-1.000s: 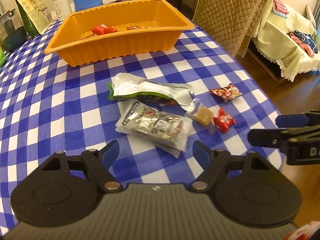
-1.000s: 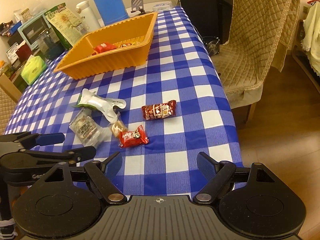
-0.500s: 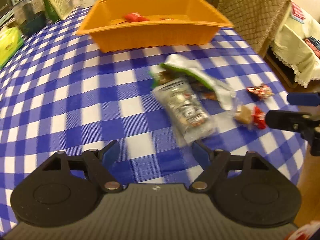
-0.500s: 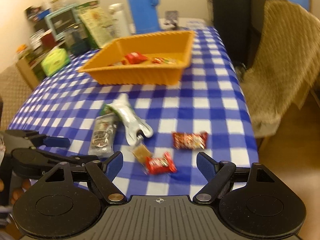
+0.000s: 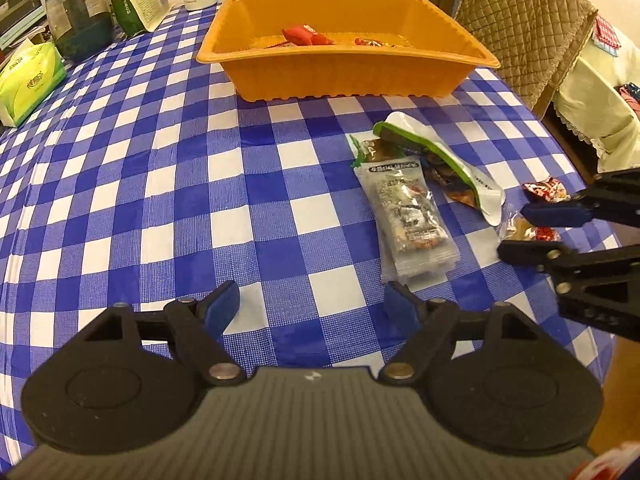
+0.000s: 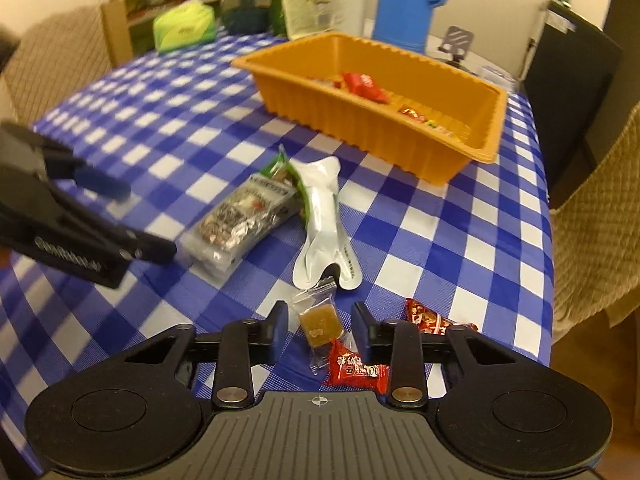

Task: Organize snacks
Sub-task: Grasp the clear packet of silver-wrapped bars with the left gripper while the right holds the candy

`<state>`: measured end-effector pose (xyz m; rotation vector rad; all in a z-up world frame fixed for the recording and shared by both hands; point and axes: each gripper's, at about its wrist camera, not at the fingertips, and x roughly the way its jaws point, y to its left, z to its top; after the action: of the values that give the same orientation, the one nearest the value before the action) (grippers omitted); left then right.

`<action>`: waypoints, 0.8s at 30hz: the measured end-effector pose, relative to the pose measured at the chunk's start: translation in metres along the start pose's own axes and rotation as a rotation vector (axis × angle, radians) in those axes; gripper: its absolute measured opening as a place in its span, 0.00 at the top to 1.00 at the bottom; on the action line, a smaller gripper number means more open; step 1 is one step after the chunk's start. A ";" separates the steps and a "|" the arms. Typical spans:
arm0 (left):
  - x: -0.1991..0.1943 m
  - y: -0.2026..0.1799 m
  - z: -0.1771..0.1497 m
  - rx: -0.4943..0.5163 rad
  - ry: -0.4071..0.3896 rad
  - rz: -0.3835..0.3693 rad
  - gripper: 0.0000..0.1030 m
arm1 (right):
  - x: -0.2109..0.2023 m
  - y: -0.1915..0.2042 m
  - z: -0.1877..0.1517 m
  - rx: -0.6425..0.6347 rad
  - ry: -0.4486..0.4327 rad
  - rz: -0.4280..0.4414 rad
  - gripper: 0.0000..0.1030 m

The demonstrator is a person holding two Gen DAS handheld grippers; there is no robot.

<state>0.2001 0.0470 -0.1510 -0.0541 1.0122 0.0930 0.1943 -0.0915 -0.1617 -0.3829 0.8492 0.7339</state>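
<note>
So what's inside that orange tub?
The orange tub holds a red snack packet and a few small wrapped candies. Its near wall hides part of the floor in the left view.

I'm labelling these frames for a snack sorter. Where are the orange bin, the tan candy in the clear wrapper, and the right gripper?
orange bin (image 5: pixel 344 76): left wrist view, front wall.
tan candy (image 6: pixel 320 322): right wrist view, middle of the brown block.
right gripper (image 6: pixel 319 322): right wrist view, midway between its fingertips.
</note>
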 end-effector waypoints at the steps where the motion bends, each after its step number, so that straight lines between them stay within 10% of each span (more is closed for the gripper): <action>1: -0.001 0.000 0.001 -0.001 -0.002 -0.007 0.25 | 0.002 0.001 -0.001 -0.004 0.002 -0.002 0.70; 24: 0.026 -0.038 0.048 0.030 -0.012 -0.117 0.42 | -0.050 -0.044 0.011 0.393 -0.088 0.067 0.79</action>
<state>0.2576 0.0144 -0.1474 -0.0851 0.9960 -0.0289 0.2101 -0.1371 -0.1145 0.0285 0.9026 0.6224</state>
